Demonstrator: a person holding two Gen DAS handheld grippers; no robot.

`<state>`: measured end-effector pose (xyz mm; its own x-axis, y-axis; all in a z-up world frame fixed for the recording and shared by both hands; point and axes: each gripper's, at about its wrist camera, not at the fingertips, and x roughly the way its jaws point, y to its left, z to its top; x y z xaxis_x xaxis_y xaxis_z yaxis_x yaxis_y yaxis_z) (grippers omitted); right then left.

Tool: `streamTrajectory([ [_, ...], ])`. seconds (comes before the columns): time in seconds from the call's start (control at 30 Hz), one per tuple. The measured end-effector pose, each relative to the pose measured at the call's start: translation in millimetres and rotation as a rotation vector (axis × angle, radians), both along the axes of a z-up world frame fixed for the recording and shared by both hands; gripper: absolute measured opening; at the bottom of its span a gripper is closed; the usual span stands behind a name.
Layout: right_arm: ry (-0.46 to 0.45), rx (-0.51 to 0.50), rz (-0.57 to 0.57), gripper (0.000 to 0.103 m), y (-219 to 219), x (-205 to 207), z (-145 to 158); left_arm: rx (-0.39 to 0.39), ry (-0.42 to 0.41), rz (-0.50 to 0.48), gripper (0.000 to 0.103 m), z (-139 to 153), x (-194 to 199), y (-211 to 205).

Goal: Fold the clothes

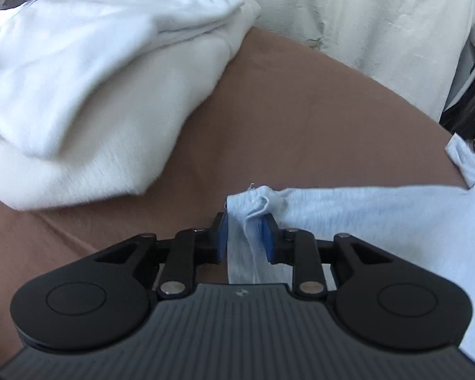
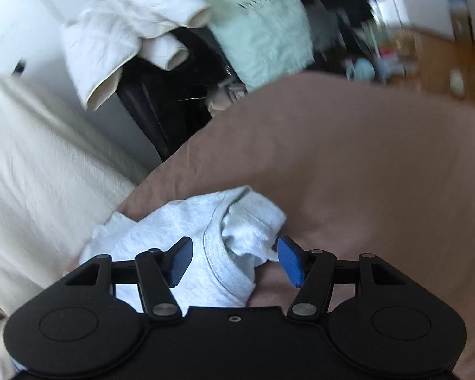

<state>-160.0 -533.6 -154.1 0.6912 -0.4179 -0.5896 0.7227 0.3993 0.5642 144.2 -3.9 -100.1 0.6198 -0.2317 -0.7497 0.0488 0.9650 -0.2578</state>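
A light blue-grey garment (image 1: 380, 221) lies spread on the brown bed sheet (image 1: 300, 120). In the left wrist view, my left gripper (image 1: 244, 236) is shut on a bunched corner of it, with fabric crumpled between the blue pads (image 1: 222, 237). In the right wrist view, the same garment (image 2: 161, 224) shows its ribbed collar and a rumpled fold. My right gripper (image 2: 235, 261) stands open around that fold. Its blue pads (image 2: 289, 261) are wide apart and do not press the cloth.
A stack of folded white clothes (image 1: 88, 88) sits on the sheet at the left. A cream cover (image 1: 380, 9) hangs behind the bed. Beyond the bed's edge, a white jacket (image 2: 120, 28) and a mint garment (image 2: 262, 31) hang over a dark chair (image 2: 161, 101).
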Motion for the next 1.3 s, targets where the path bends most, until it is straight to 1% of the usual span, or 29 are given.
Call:
streamTrajectory([
  [0.03, -0.022, 0.035, 0.0, 0.065, -5, -2, -2, -0.006, -0.014, -0.021, 0.027, 6, -5, -4],
  [0.07, -0.044, 0.07, 0.001, 0.065, -9, -3, -3, -0.011, -0.029, -0.042, 0.023, 12, -9, -7],
  [0.13, -0.078, 0.11, 0.037, 0.066, -19, -5, -2, -0.022, -0.058, -0.085, 0.023, 25, -19, -14],
  [0.17, -0.068, 0.129, 0.064, 0.071, -23, -2, -3, -0.028, -0.072, -0.106, 0.025, 31, -23, -18],
  [0.2, -0.052, 0.15, 0.093, 0.071, -28, 2, -5, -0.034, -0.087, -0.127, 0.025, 37, -28, -21],
  [0.27, -0.041, 0.227, 0.116, 0.071, -34, 7, -21, -0.045, -0.115, -0.169, 0.026, 49, -37, -28],
  [0.3, -0.057, 0.271, 0.113, 0.071, -36, 9, -31, -0.05, -0.13, -0.19, 0.026, 55, -42, -32],
  [0.33, -0.081, 0.316, 0.106, 0.071, -37, 11, -40, -0.055, -0.134, -0.21, 0.029, 58, -46, -36],
  [0.37, -0.105, 0.361, 0.099, 0.071, -37, 13, -49, -0.057, -0.113, -0.226, 0.035, 54, -48, -41],
  [0.4, -0.129, 0.407, 0.091, 0.071, -38, 15, -59, -0.059, -0.093, -0.242, 0.038, 50, -50, -46],
  [0.43, -0.158, 0.406, 0.075, 0.073, -37, 18, -65, -0.061, -0.073, -0.258, 0.039, 46, -52, -51],
  [0.5, -0.22, 0.358, 0.035, 0.077, -34, 26, -73, -0.065, -0.033, -0.29, 0.039, 38, -56, -61],
  [0.53, -0.232, 0.313, 0.047, 0.078, -33, 33, -73, -0.067, -0.012, -0.305, 0.039, 34, -59, -66],
  [0.57, -0.232, 0.252, 0.083, 0.076, -33, 44, -69, -0.07, 0.008, -0.321, 0.039, 30, -61, -70],
  [0.6, -0.235, 0.198, 0.119, 0.069, -32, 55, -67, -0.072, 0.028, -0.337, 0.039, 26, -63, -75],
  [0.63, -0.237, 0.168, 0.149, 0.029, -32, 65, -65, -0.074, 0.049, -0.353, 0.039, 22, -65, -80],
  [0.67, -0.226, 0.157, 0.163, 0.008, -31, 71, -62, -0.076, 0.069, -0.369, 0.039, 18, -67, -85],
  [0.7, -0.222, 0.128, 0.156, 0.008, -28, 73, -54, -0.078, 0.089, -0.384, 0.039, 14, -69, -90],
  [0.77, -0.21, -0.022, 0.171, 0.008, -9, 70, -21, -0.078, 0.124, -0.411, 0.039, 8, -74, -99],
  [0.83, -0.082, -0.202, 0.208, 0.007, 16, 73, 12, -0.051, 0.123, -0.409, 0.039, 8, -75, -99],
  [0.87, -0.011, -0.249, 0.215, 0.009, 23, 77, 19, -0.029, 0.121, -0.407, 0.039, 7, -76, -102],
  [0.93, 0.056, -0.2, 0.162, 0.022, 13, 76, 8, 0.034, 0.119, -0.411, 0.041, 9, -77, -113],
  [0.97, 0.082, -0.163, 0.129, 0.022, 7, 74, 1, 0.071, 0.118, -0.416, 0.041, 10, -77, -121],
  [1.0, 0.09, -0.095, 0.08, 0.022, -4, 68, -8, 0.11, 0.119, -0.422, 0.041, 12, -77, -129],
  [1.03, 0.088, -0.012, 0.023, 0.031, -16, 60, -18, 0.152, 0.121, -0.435, 0.041, 15, -76, -137],
  [1.07, 0.057, 0.059, -0.016, 0.032, -24, 51, -25, 0.178, 0.115, -0.452, 0.041, 20, -76, -144],
  [1.13, -0.031, 0.162, -0.065, 0.034, -32, 36, -31, 0.176, 0.08, -0.492, 0.041, 36, -73, -157],
  [1.2, -0.034, 0.13, -0.081, 0.036, -26, 36, -18, 0.147, 0.042, -0.525, 0.041, 56, -66, -173],
  [1.3, -0.004, -0.037, -0.064, 0.04, -10, 45, 14, 0.09, -0.025, -0.553, 0.044, 82, -48, -207],
])
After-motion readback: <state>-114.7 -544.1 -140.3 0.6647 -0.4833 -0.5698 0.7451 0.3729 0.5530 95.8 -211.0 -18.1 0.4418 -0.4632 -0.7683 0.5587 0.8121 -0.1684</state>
